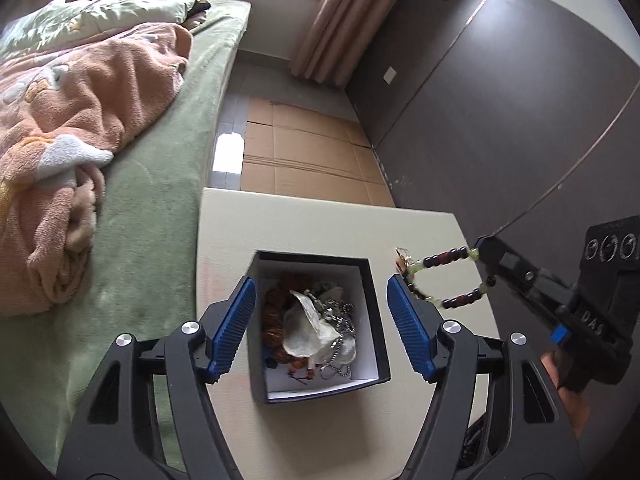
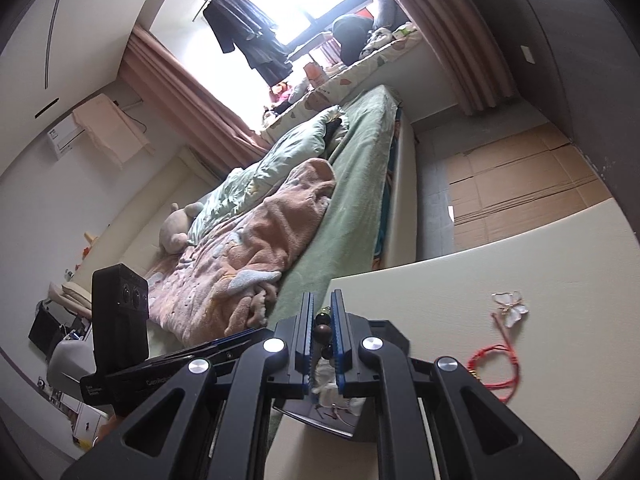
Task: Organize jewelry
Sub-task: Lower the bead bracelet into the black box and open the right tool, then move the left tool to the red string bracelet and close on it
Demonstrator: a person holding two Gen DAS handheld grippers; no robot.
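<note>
Your right claw [image 1: 482,258] pinches the bracelet [image 1: 444,276], which hangs in a loop above the surface [image 1: 320,224], just right of the box [image 1: 316,320]. It looks light and floppy, with hard, slick beads, so grip across the beads. Your left claw [image 1: 320,320] stands wide and empty over the box. "DAS" shows on the right claw's body; smaller print is unreadable.

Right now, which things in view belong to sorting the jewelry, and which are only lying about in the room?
Belongs to the job:
- dark open box of tangled jewelry
- bracelet of dark and pale green beads, held by the right gripper
- white butterfly ornament
- thin red cord bracelet
- open left gripper

Just lying about:
- peach fleece blanket
- flattened brown cardboard
- beige plush toy
</note>
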